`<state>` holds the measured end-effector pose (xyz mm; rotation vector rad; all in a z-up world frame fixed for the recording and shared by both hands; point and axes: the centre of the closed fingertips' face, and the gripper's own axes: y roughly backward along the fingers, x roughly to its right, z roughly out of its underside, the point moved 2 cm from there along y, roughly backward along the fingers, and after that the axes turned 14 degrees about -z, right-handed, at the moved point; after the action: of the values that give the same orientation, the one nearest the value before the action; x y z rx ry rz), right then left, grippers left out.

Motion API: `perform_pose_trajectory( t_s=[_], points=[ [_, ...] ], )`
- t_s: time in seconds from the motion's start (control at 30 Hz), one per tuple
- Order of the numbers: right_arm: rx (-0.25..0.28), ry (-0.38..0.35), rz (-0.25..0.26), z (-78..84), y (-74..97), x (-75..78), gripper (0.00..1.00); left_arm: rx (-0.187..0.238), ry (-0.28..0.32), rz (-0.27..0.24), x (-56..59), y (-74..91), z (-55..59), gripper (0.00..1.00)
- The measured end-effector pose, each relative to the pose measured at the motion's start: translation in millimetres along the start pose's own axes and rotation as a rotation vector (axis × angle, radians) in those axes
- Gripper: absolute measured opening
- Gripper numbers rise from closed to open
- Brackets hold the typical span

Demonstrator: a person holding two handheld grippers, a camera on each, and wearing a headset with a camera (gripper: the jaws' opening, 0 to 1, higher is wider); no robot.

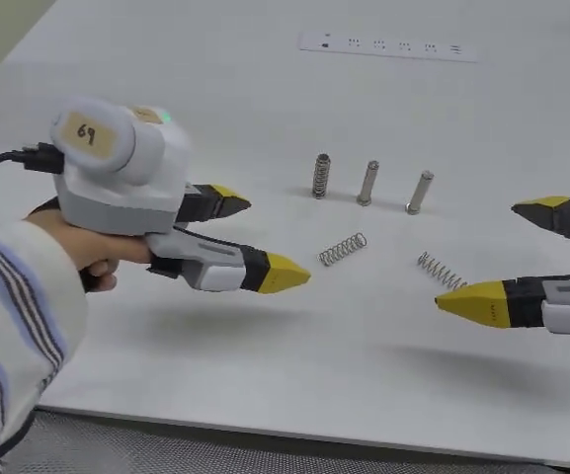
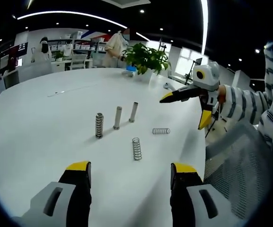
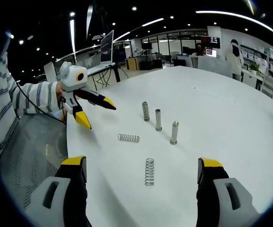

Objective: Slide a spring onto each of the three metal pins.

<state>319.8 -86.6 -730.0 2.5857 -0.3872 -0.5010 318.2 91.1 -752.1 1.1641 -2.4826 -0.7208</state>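
Three metal pins stand upright in a row on the white table. The left pin (image 1: 321, 176) has a spring on it; the middle pin (image 1: 367, 183) and the right pin (image 1: 420, 192) are bare. Two loose springs lie in front of them, one (image 1: 342, 249) near the middle, the other (image 1: 441, 272) further right. My left gripper (image 1: 277, 242) is open and empty, left of the first loose spring (image 2: 136, 149). My right gripper (image 1: 475, 255) is also open and empty, just right of the second loose spring (image 3: 149, 171).
A white power strip (image 1: 388, 45) lies at the back of the table. The table's front edge (image 1: 294, 430) runs close below the grippers. A potted plant (image 2: 145, 56) stands at the far end of the table, with desks and people beyond it.
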Motion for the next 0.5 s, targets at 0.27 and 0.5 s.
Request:
perform_pose_trajectory(
  t_s=[0.27,0.5],
  points=[
    [-0.004,-0.005,0.004,1.2,0.3,3.0,0.95,-0.012,-0.045,0.035,13.9,-14.0,3.5,0.48],
    [-0.011,-0.010,0.001,3.6,0.4,3.1,0.95,-0.031,-0.074,0.068,24.9,-25.9,7.6,0.42]
  ],
)
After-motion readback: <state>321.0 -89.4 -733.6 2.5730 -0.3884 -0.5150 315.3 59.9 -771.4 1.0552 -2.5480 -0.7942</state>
